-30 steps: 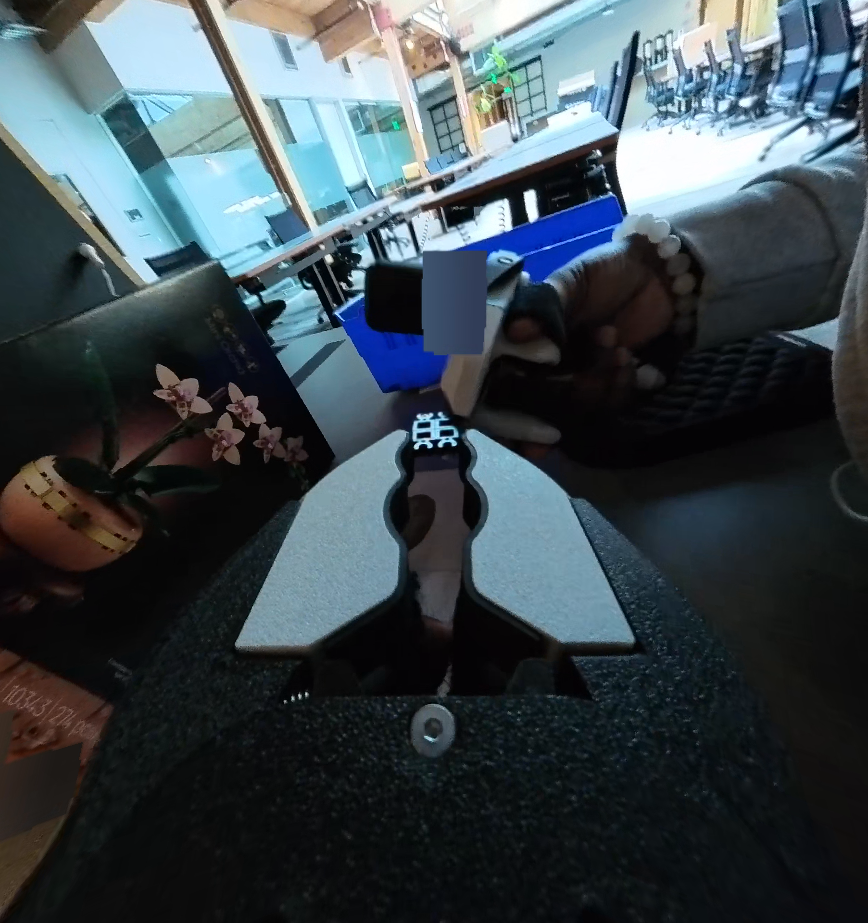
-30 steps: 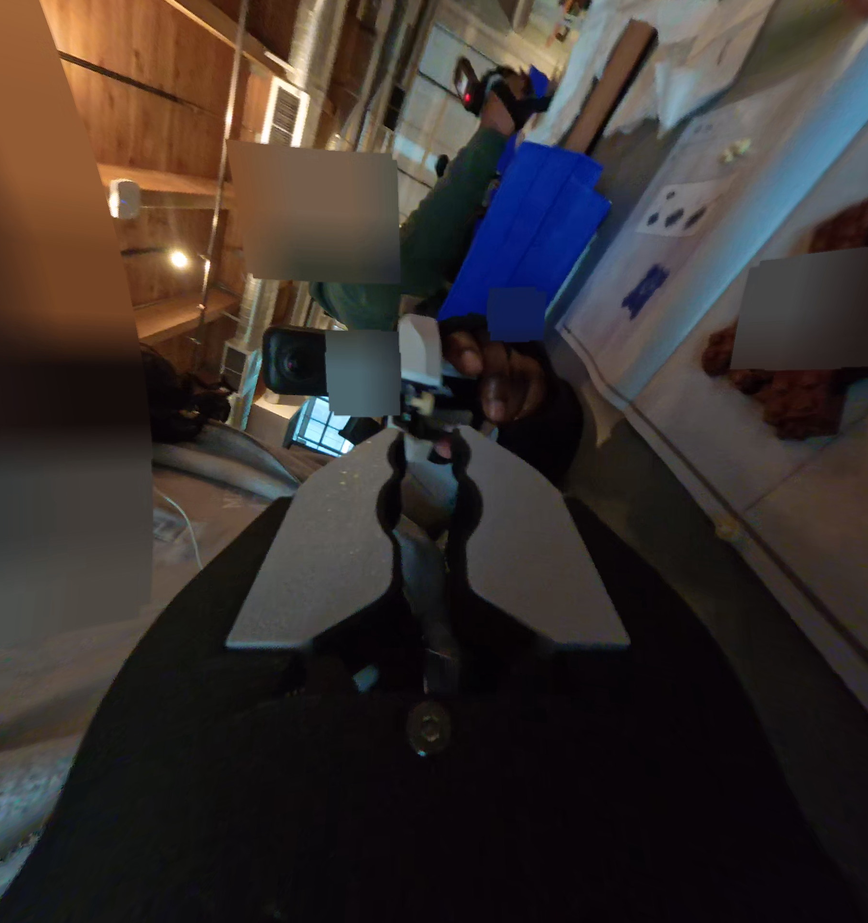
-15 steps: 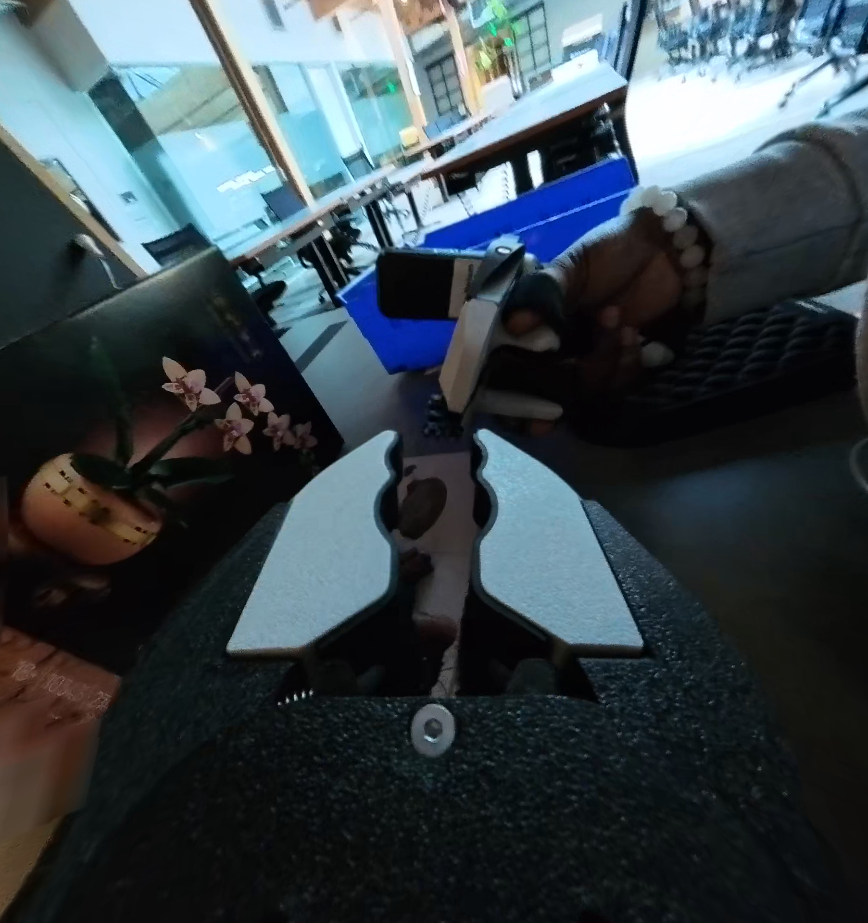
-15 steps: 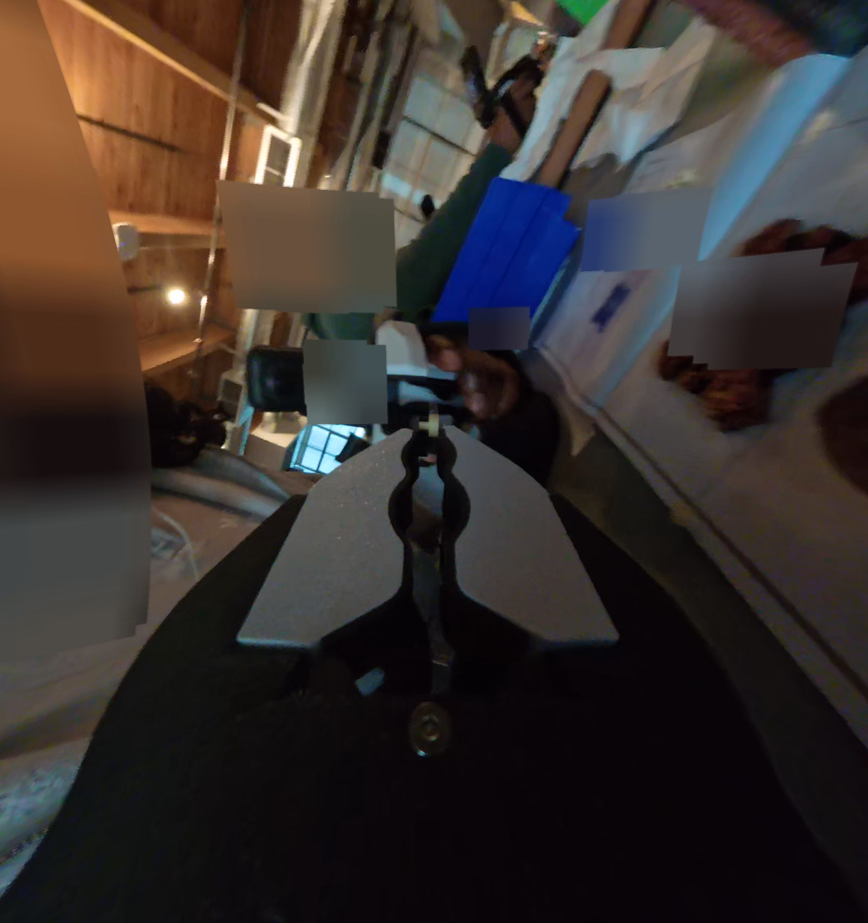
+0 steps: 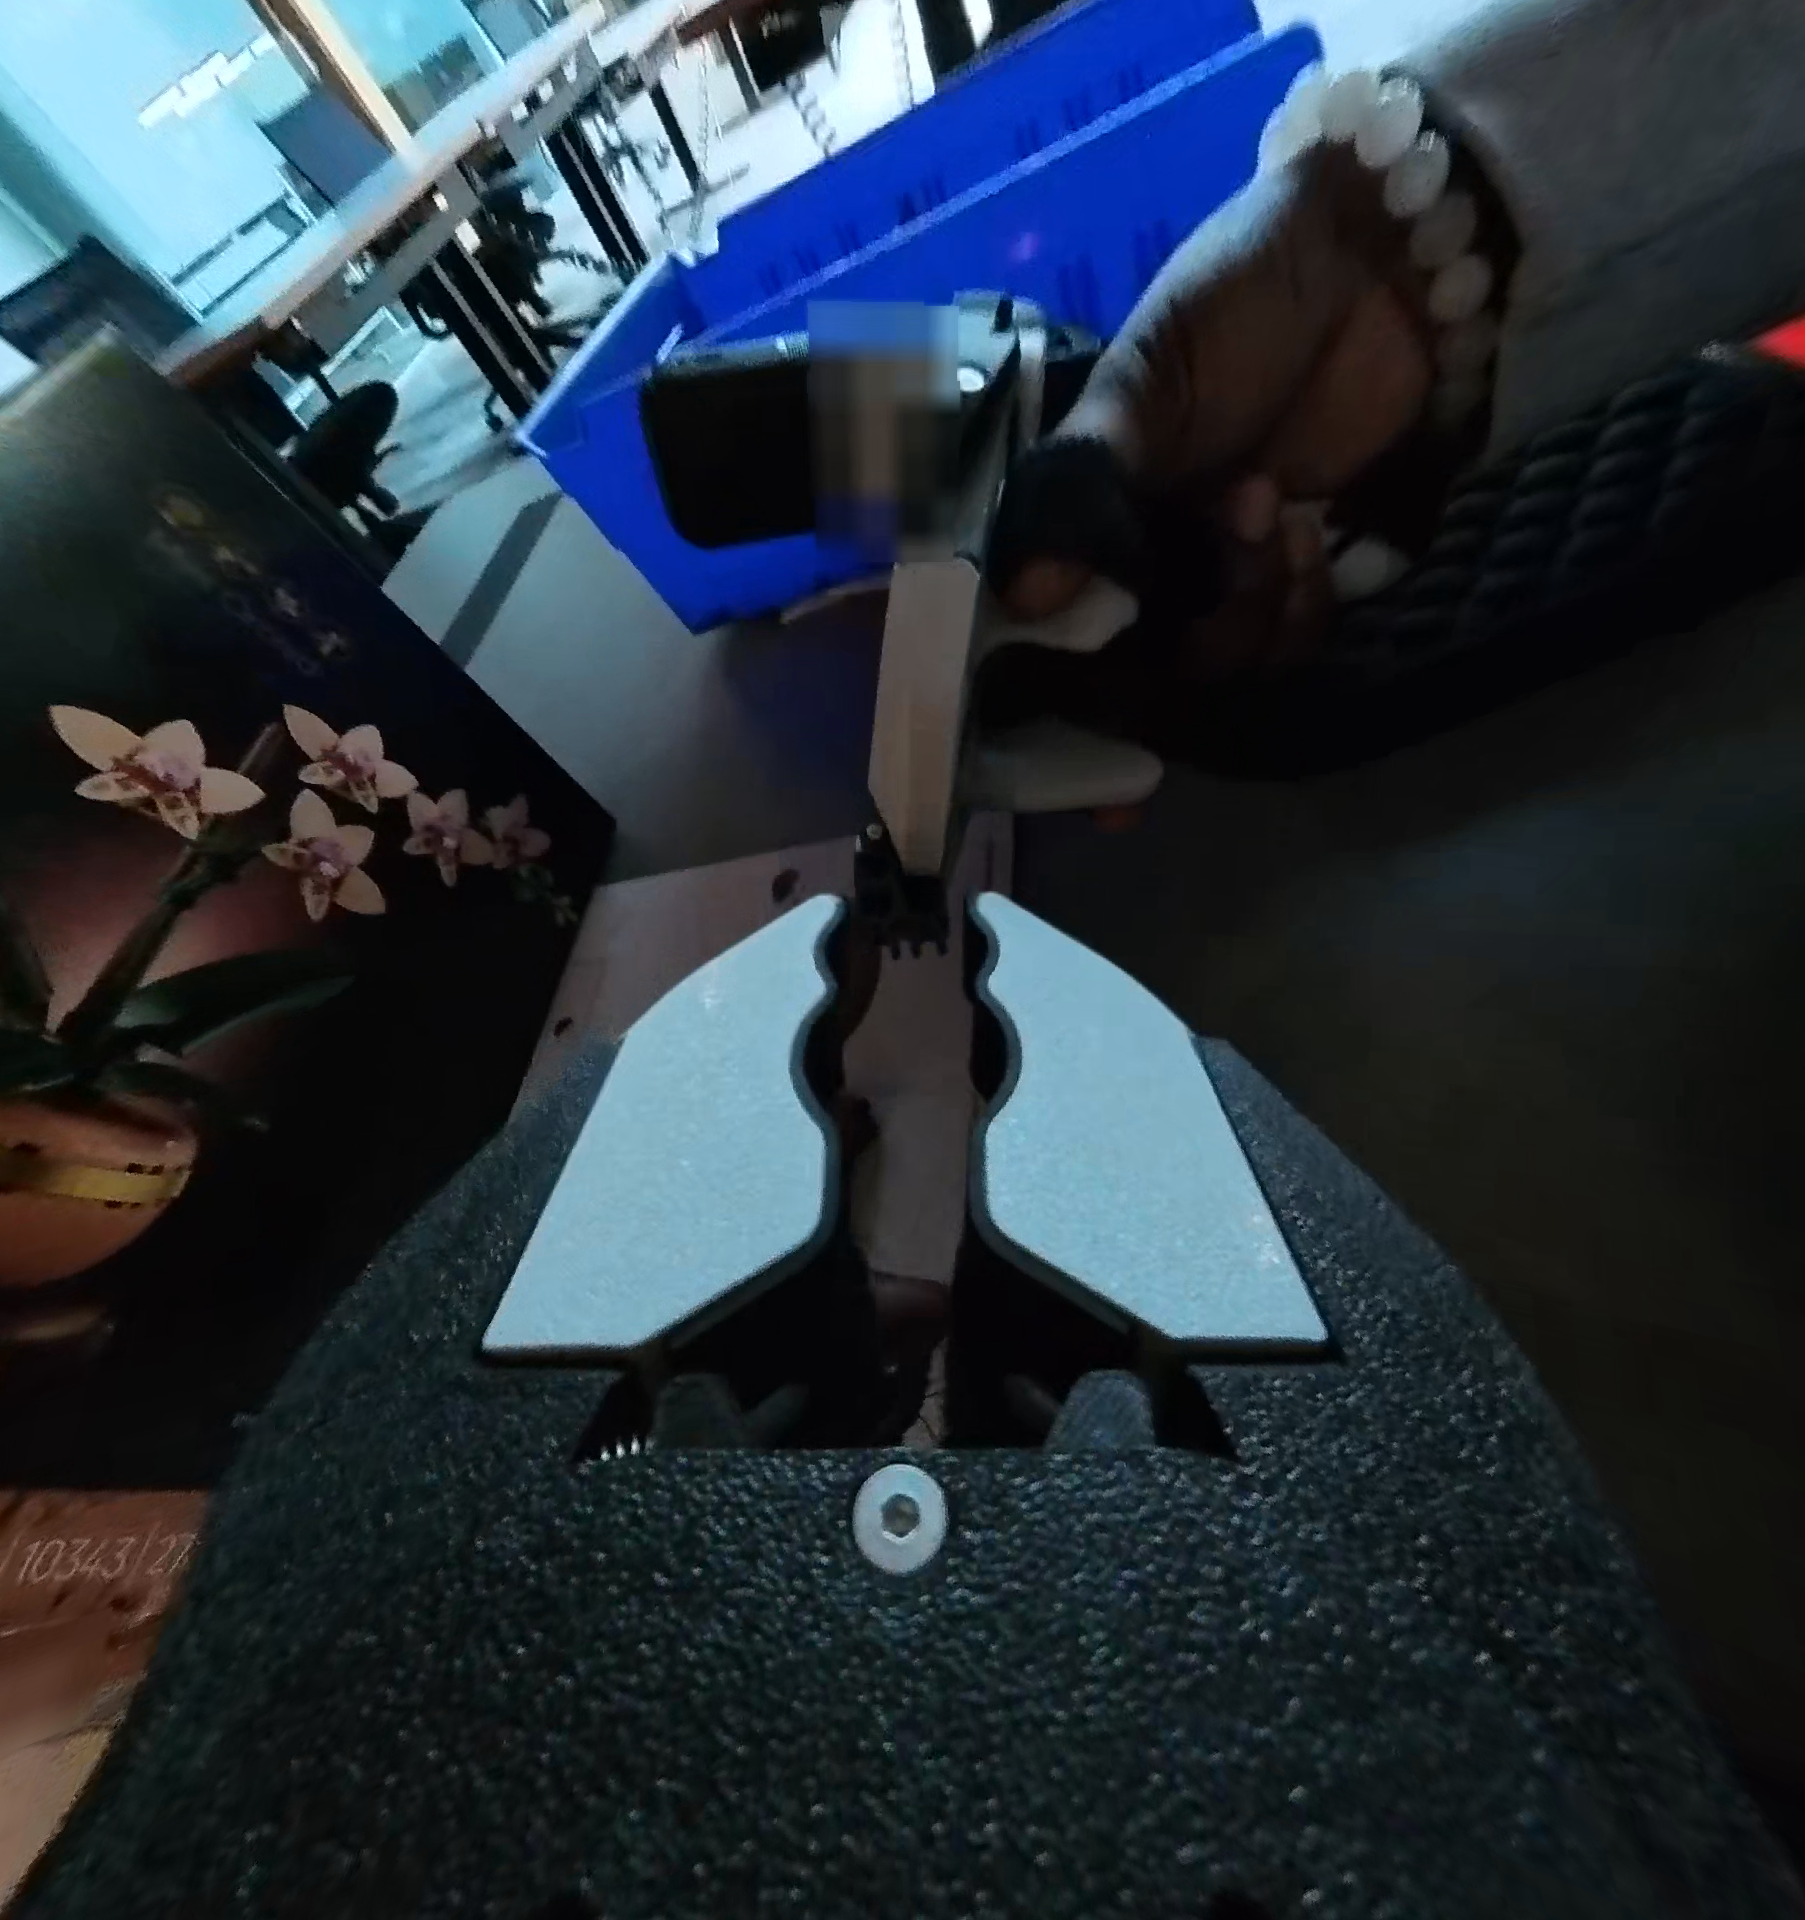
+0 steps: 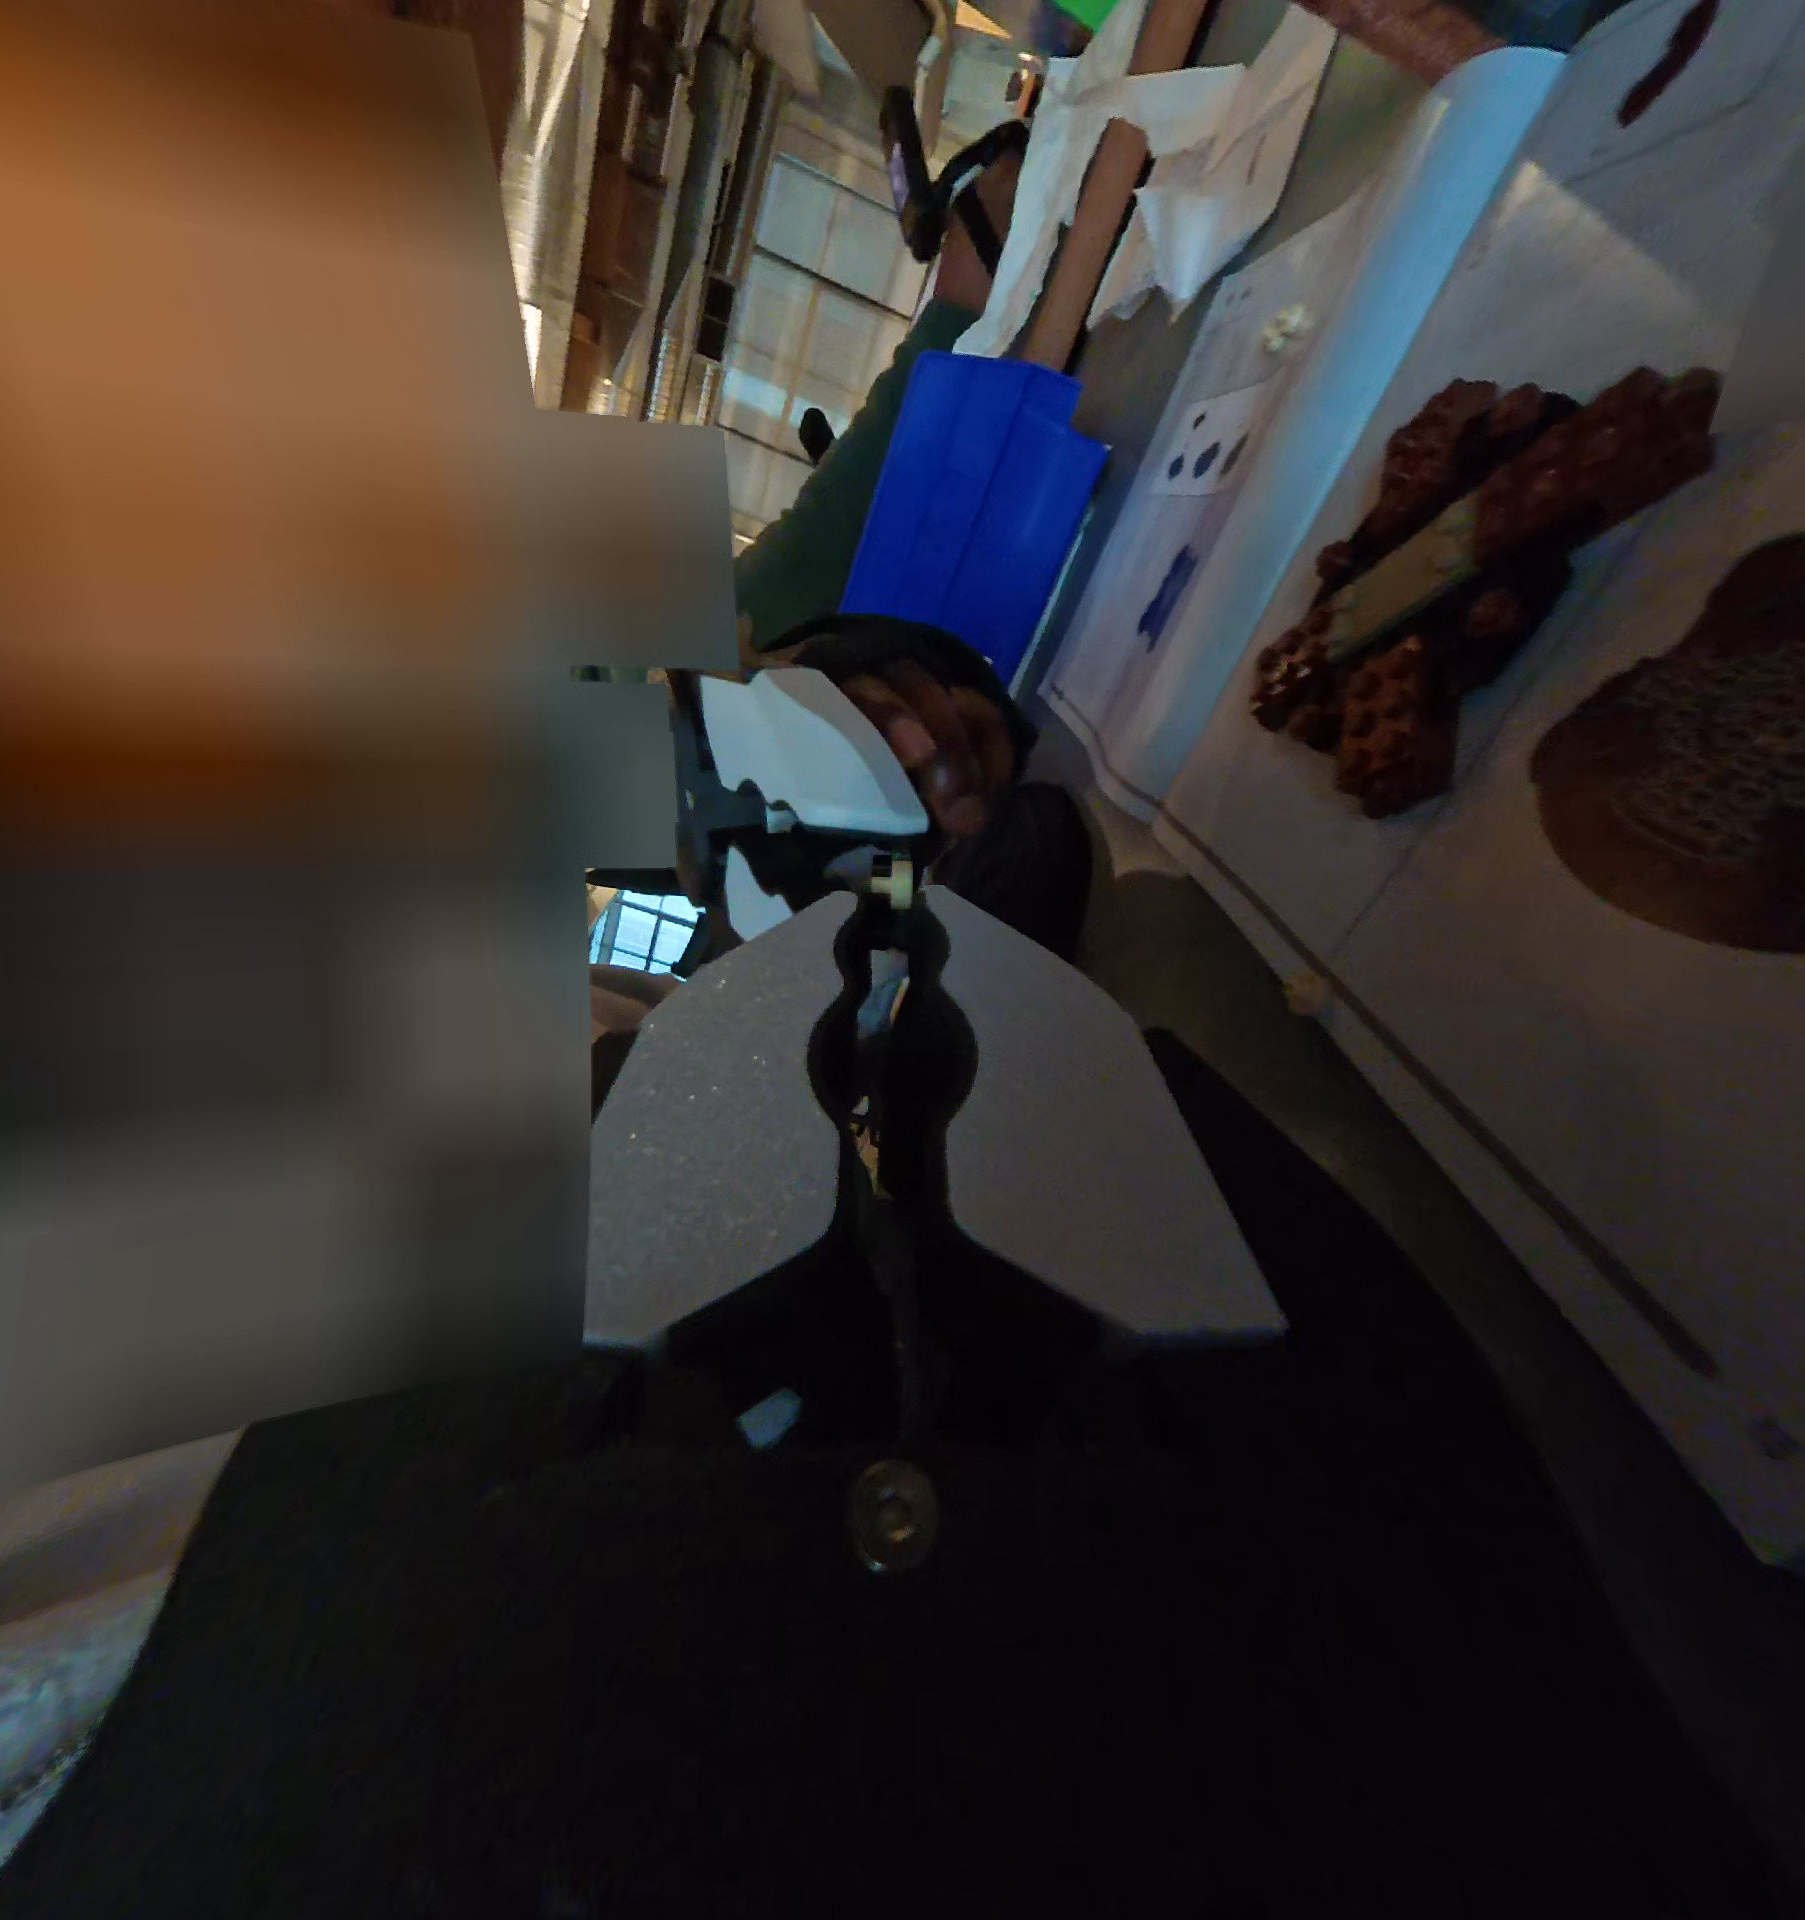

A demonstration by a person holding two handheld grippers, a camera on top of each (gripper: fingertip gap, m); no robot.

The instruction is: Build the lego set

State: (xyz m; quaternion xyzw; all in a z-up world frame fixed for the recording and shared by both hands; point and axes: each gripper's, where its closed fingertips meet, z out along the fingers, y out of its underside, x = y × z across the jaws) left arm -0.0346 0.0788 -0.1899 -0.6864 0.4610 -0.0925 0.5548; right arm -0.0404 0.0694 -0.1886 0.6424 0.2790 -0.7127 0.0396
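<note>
Left wrist view looks along a dark table (image 5: 1500, 1039) in a big open office: rows of long desks (image 5: 482, 177) and dark chairs run back beside glass walls. Two blue bins (image 5: 877, 260) stand on the far part of the table. A dark box printed with orchids (image 5: 254, 831) stands upright on the left, and a black woven mat (image 5: 1604, 520) lies on the right under a hand (image 5: 1293, 364) with a pale bead bracelet. A pale printed sheet (image 5: 690, 914) lies flat under the left tool (image 5: 903, 925).

The left tool's grey fingers (image 5: 711, 1122) stand apart. The right tool, gripped by that hand, reaches down between their tips. It carries a small piece (image 5: 908, 920), dark and studded from this side. Blur hides whether the left fingers touch the piece.

The right wrist view is turned on its side. The right tool (image 6: 890, 914) has its fingers nearly together, pinching the small piece, which shows a cream end at the very tips. The left tool's white body is just beyond. Pale printed pages (image 6: 1500, 935) with pictures of brown brick shapes spread over the table on the right. White papers (image 6: 1137, 156) and a cardboard tube (image 6: 1095, 229) lie past the blue bins. Wooden beams and tall windows close the room behind.
</note>
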